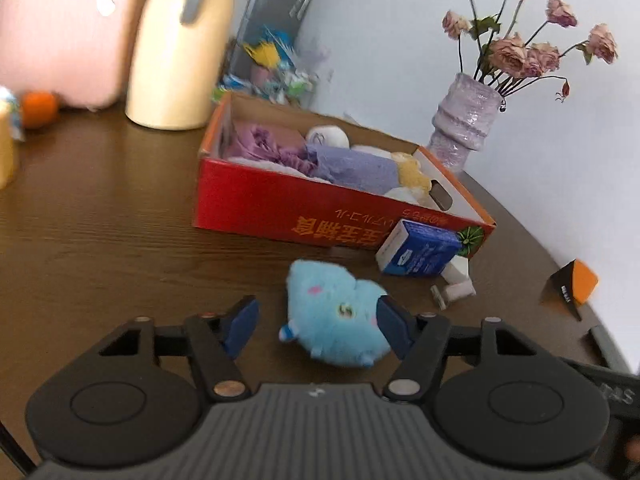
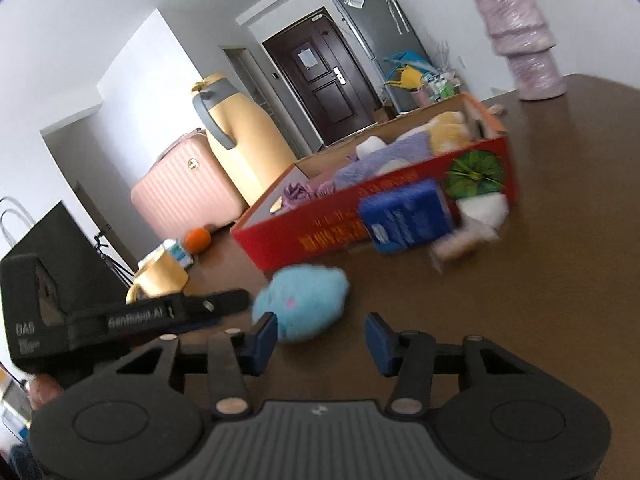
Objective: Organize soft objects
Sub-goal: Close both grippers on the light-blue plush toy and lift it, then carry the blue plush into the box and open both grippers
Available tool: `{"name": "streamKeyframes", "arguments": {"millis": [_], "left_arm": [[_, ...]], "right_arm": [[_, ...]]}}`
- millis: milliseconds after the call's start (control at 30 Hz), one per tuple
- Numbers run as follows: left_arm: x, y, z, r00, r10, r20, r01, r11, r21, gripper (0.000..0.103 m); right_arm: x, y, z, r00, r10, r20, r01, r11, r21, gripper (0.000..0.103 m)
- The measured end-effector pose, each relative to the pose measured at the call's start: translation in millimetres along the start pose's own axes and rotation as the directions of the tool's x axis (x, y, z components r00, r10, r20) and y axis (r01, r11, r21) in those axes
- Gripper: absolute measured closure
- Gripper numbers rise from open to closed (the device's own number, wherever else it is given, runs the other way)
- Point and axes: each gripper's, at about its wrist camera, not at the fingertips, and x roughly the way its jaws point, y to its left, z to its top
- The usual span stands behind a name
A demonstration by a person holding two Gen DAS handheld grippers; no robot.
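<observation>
A fluffy light-blue plush toy [image 1: 338, 314] lies on the dark wood table [image 1: 100, 220] in front of a red cardboard box [image 1: 280, 208]. The box holds purple cloths, white balls and a yellow plush. My left gripper [image 1: 318, 326] is open, its jaws either side of the plush, the right pad touching it. In the right wrist view the plush [image 2: 304, 306] sits just ahead of my open, empty right gripper [image 2: 320, 342]. The left gripper's body [image 2: 132, 316] reaches in from the left there.
A blue tissue pack [image 1: 420, 254] and small white items [image 1: 454, 288] lie against the box front. A lavender vase with dried roses [image 1: 464, 124], a yellow thermos jug [image 1: 180, 48], an orange [image 1: 38, 108] and an orange-black block [image 1: 572, 284] stand around the table.
</observation>
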Motion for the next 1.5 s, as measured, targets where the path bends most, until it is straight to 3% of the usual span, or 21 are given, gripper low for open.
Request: {"name": "streamKeyframes", "arguments": {"millis": [133,200,267,500,667,800,867,1000,1100,1500], "left_arm": [[30.8,18.3,7.6,0.996,-0.056,-0.065,0.050,0.995,-0.081,0.061],[36.9,30.6,6.3,0.988,-0.137,-0.068,0.125,0.981,-0.149,0.067],[38.0,35.3,5.8,0.980,-0.181,-0.080,0.165,0.970,-0.180,0.068],[34.8,31.8,4.2,0.982,-0.166,-0.086,0.151,0.976,-0.158,0.069],[33.4,28.9,2.1,0.983,-0.166,-0.076,0.153,0.977,-0.151,0.069],[10.0,18.7,-11.0,0.985,-0.156,-0.074,0.143,0.978,-0.154,0.069],[-14.5,8.5,-29.3,0.987,-0.152,-0.057,0.145,0.982,-0.120,0.069],[-51.0,-2.6,-70.9,0.980,-0.187,-0.068,0.173,0.971,-0.165,0.069],[-71.2,-17.7,-90.4,0.976,-0.203,-0.074,0.191,0.971,-0.144,0.069],[-99.5,-42.6,-88.3,0.965,-0.263,-0.021,0.260,0.961,-0.094,0.069]], "right_arm": [[48.3,-4.9,23.2,0.999,0.011,-0.039,-0.009,0.999,0.045,0.059],[65.3,-6.0,26.6,0.998,0.025,-0.064,-0.022,0.998,0.055,0.063],[79.7,-6.6,23.7,0.995,0.038,-0.097,-0.032,0.998,0.061,0.066],[86.9,-6.3,14.1,0.994,0.067,-0.090,-0.063,0.997,0.044,0.070],[81.6,-18.4,14.1,0.990,0.106,-0.091,-0.094,0.987,0.132,0.072],[57.6,-10.2,-0.1,0.990,0.117,-0.075,-0.107,0.987,0.124,0.073],[33.5,-1.3,-15.1,0.990,0.123,-0.076,-0.116,0.989,0.091,0.073],[-15.1,11.3,-47.1,0.990,0.104,-0.090,-0.100,0.994,0.053,0.073],[-45.0,14.5,-61.8,0.992,0.091,-0.082,-0.088,0.995,0.044,0.074],[-96.1,20.4,-59.0,0.996,0.093,0.016,-0.094,0.996,0.010,0.076]]}}
